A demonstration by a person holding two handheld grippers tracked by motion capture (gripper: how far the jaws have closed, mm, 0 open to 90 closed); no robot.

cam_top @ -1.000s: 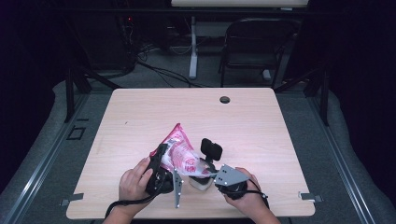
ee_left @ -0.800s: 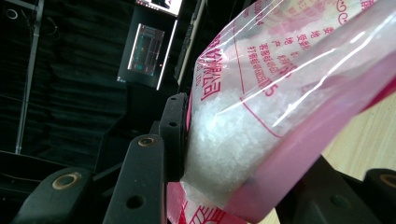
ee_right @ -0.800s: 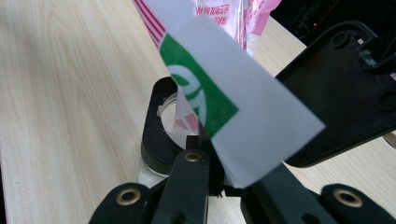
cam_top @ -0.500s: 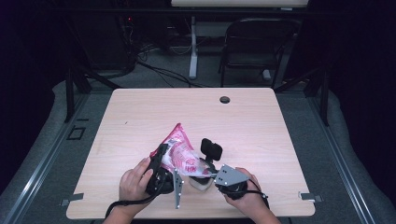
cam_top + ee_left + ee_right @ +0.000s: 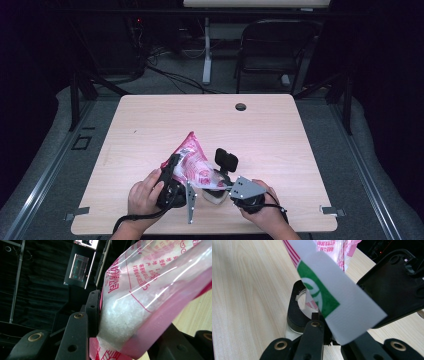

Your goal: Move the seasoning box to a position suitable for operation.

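Pale wood worktop (image 5: 150, 125) carries a pink-printed clear bag (image 5: 150, 290) of white crystals. Left gripper (image 5: 170, 187) fingers clamp the bag; right gripper (image 5: 227, 187) fingers pinch shut on a white-green label (image 5: 332, 297).

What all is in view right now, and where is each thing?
plastic bag: one, pink and clear with white granules inside, near edge of table, tilted up between the hands.
paper tab: one, white and green, in the right tongs.
jar: one, whitish with a black ring at its mouth, under the bag.
black lid: one, hinged open behind the jar.
table: one, light wood, grommet hole at far edge.
chair: one, dark, beyond the table.
left tongs: black, clamped on the bag.
right tongs: black, shut on the paper tab.
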